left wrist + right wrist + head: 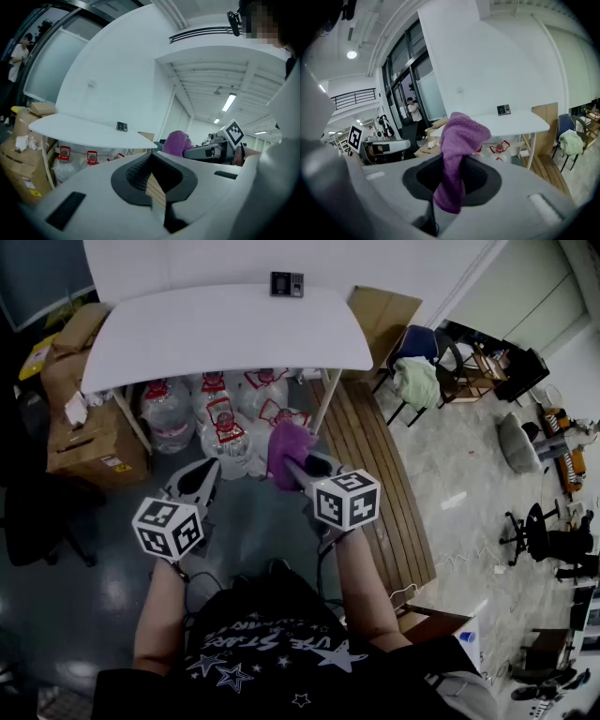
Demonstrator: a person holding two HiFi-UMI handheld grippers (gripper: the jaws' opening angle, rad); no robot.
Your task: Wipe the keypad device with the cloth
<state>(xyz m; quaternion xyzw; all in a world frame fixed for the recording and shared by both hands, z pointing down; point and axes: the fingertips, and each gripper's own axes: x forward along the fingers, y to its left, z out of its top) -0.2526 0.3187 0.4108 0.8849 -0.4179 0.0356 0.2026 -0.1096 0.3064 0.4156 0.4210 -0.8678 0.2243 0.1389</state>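
Right tongs (pixel 454 161) clamp purple cloth (pixel 460 133); left tongs (pixel 151 160) closed, empty; keypad device (pixel 287 284) on table (pixel 216 329).

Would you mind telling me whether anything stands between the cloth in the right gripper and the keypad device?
Nothing visible does. The right gripper holds the cloth short of the white table, and the tabletop is bare from its near edge to the keypad device at its far edge.
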